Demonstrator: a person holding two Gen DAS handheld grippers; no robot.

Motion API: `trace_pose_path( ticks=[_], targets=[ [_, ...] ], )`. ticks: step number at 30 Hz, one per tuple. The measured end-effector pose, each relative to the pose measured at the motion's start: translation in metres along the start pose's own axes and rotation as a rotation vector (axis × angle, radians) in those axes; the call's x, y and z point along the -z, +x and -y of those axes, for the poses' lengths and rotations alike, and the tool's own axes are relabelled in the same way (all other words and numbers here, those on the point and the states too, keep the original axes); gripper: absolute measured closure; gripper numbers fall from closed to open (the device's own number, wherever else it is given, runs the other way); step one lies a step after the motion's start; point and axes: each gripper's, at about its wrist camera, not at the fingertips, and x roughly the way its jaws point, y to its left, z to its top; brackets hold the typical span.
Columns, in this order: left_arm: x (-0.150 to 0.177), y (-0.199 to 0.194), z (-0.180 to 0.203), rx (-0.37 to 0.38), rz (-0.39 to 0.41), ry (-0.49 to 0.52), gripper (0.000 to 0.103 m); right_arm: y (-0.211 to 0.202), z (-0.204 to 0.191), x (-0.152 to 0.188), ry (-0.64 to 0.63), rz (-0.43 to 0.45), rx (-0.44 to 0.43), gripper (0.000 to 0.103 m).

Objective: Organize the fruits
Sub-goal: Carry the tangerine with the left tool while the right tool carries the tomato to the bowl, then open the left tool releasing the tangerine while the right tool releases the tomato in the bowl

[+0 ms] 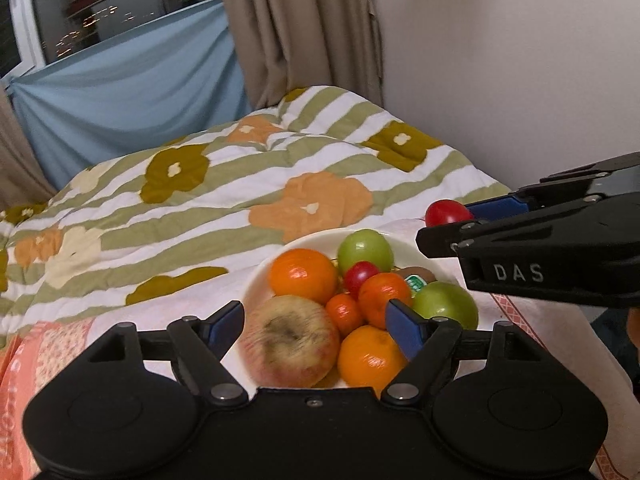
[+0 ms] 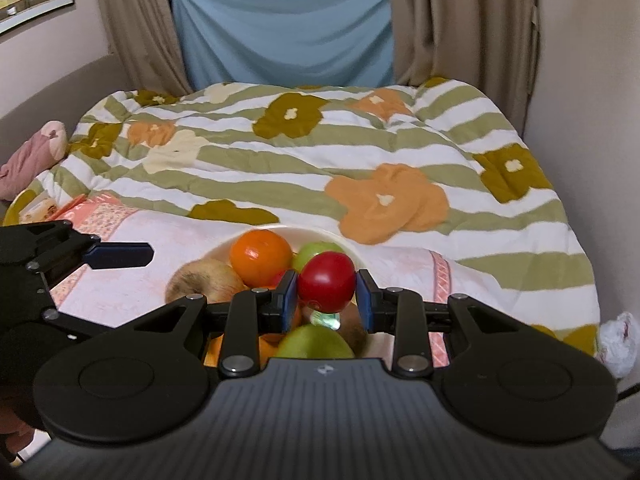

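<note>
A white bowl [image 1: 298, 242] on a pink-white cloth holds several fruits: a big pale red apple [image 1: 290, 340], oranges [image 1: 303, 276], green apples [image 1: 365, 249], a small red fruit [image 1: 360, 274] and a kiwi with a sticker [image 1: 420, 276]. My left gripper [image 1: 316, 320] is open, its blue pads straddling the near side of the bowl just above the big apple and touching nothing. My right gripper [image 2: 326, 289] is shut on a round red fruit [image 2: 326, 286], held above the bowl [image 2: 340, 237]. In the left wrist view that red fruit [image 1: 445, 212] hangs past the bowl's right rim.
A striped flowered quilt [image 1: 240, 184] covers the bed beyond the bowl. The patterned cloth [image 2: 132, 272] spreads under the bowl. A wall [image 1: 500, 80] stands close on the right, with curtains [image 2: 280, 32] at the back. A pink plush [image 2: 32, 156] lies far left and a white bag [image 2: 618, 340] at the right.
</note>
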Motion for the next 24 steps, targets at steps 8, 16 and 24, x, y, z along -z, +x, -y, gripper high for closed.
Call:
trace_pose_path(
  ticks=[8,16,24],
  targets=[
    [0.006,-0.018,-0.021,-0.067,0.004,-0.055,0.021,0.015,-0.027,-0.018,-0.054,-0.001,-0.078,0.057],
    [0.021,-0.018,-0.036,-0.153,-0.021,-0.127,0.018,0.048,-0.040,-0.020,-0.121,-0.039,-0.143,0.057],
    [0.032,-0.027,-0.048,-0.186,-0.056,-0.161,0.018,0.049,-0.045,-0.015,-0.141,-0.009,-0.113,0.014]
  ],
)
